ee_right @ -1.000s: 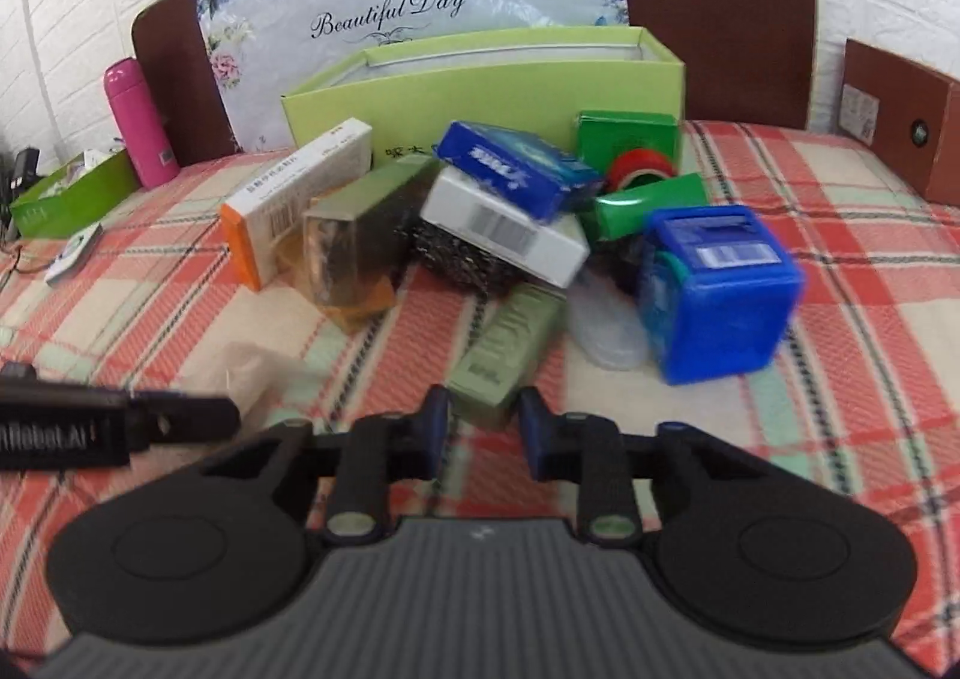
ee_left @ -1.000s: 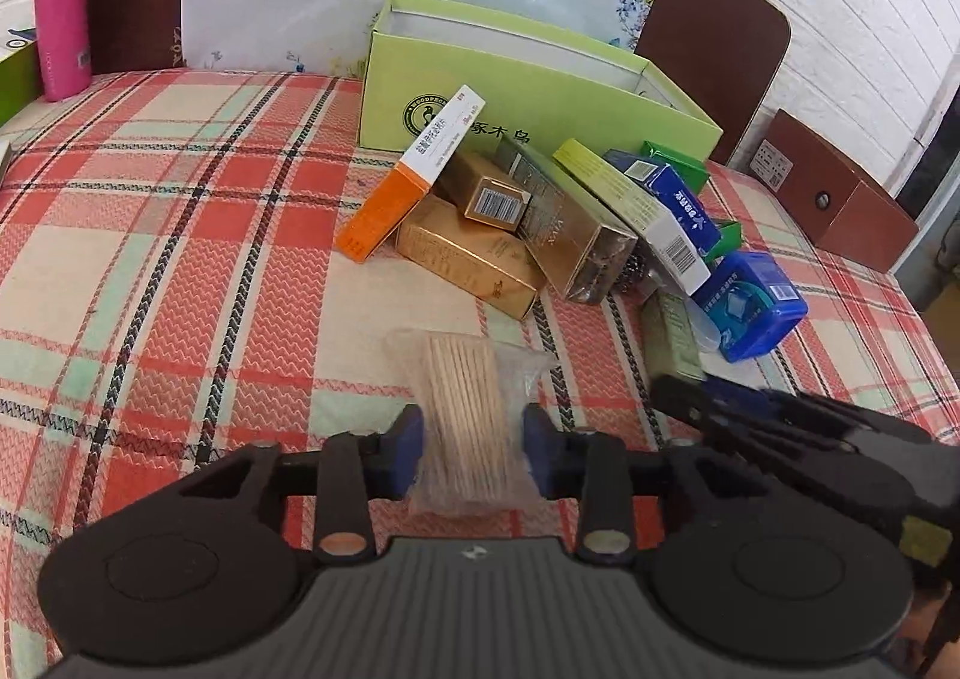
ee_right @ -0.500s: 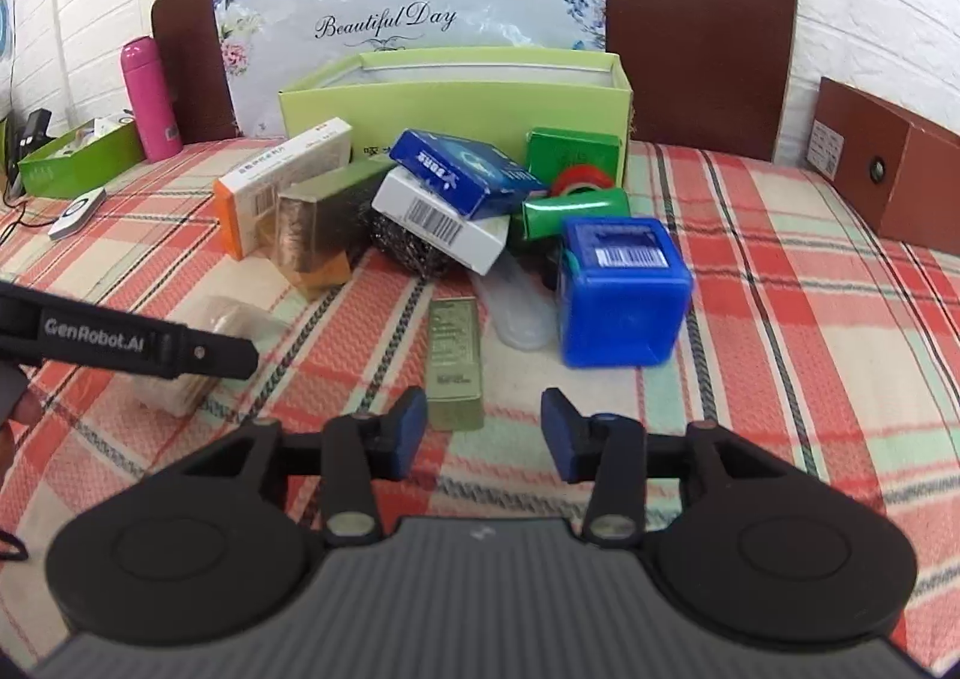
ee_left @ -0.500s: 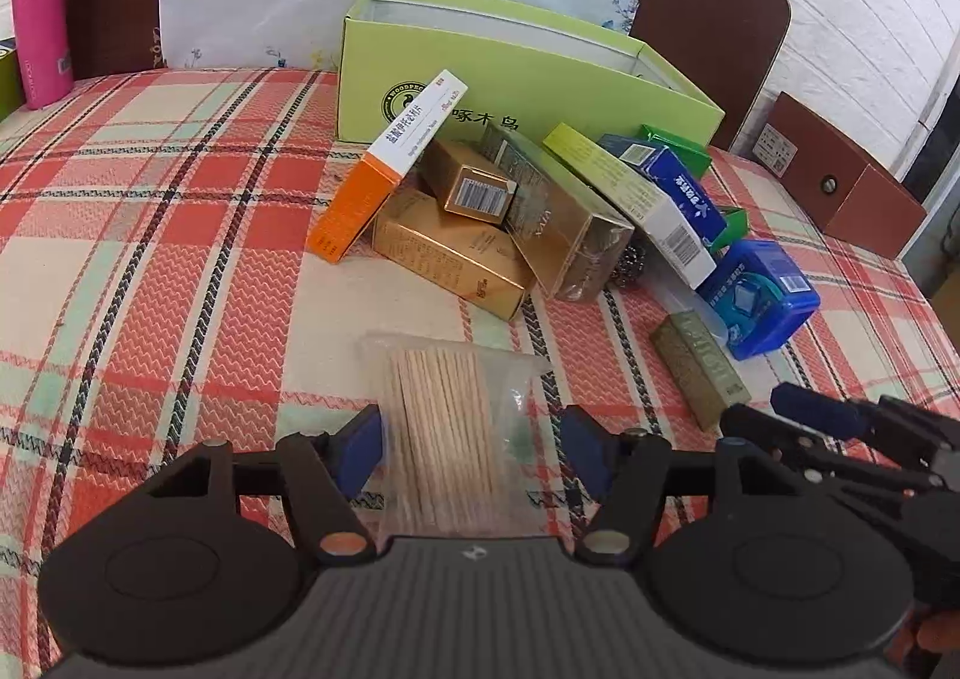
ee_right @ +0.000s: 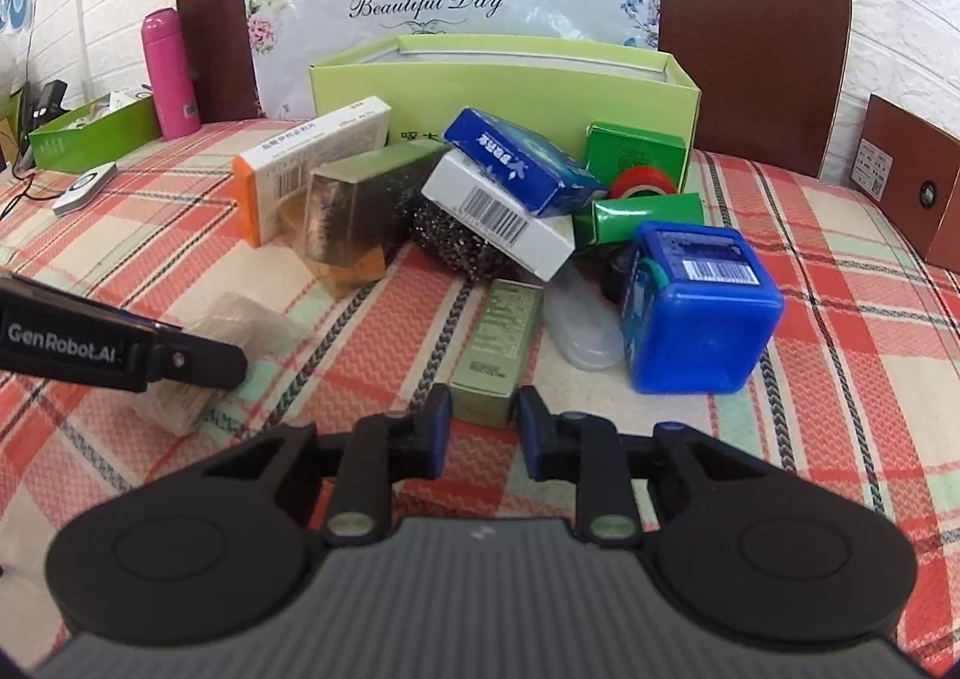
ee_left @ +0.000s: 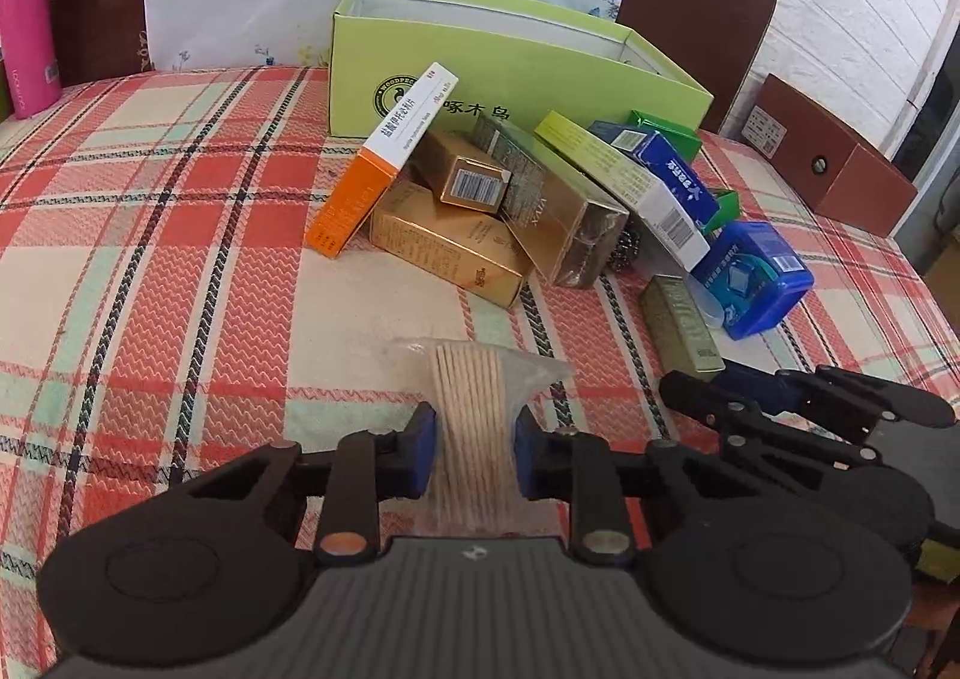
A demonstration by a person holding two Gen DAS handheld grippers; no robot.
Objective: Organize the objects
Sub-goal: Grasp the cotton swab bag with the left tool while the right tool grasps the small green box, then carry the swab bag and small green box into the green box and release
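Note:
A clear bag of toothpicks (ee_left: 468, 379) lies on the plaid cloth, and my left gripper (ee_left: 472, 451) is shut on it, blue pads squeezing its sides. The bag (ee_right: 240, 319) also shows in the right wrist view beside a left finger (ee_right: 180, 361). A small olive-green box (ee_right: 498, 337) lies lengthwise in front of my right gripper (ee_right: 480, 433). Its jaws are closing, and both pads touch the sides of the box's near end. From the left wrist view, the right gripper (ee_left: 720, 391) reaches the same olive box (ee_left: 681, 319).
A pile of cartons leans against an open light-green box (ee_left: 510, 73): an orange-white carton (ee_left: 384, 163), gold boxes (ee_left: 444, 241), a blue plastic box (ee_right: 696, 313). A pink bottle (ee_right: 171, 73) stands far left, a brown box (ee_left: 834, 157) far right.
Half a second ago both grippers stood wider. The left jaws have since closed on the toothpick bag, and the right jaws have narrowed onto the olive box's end.

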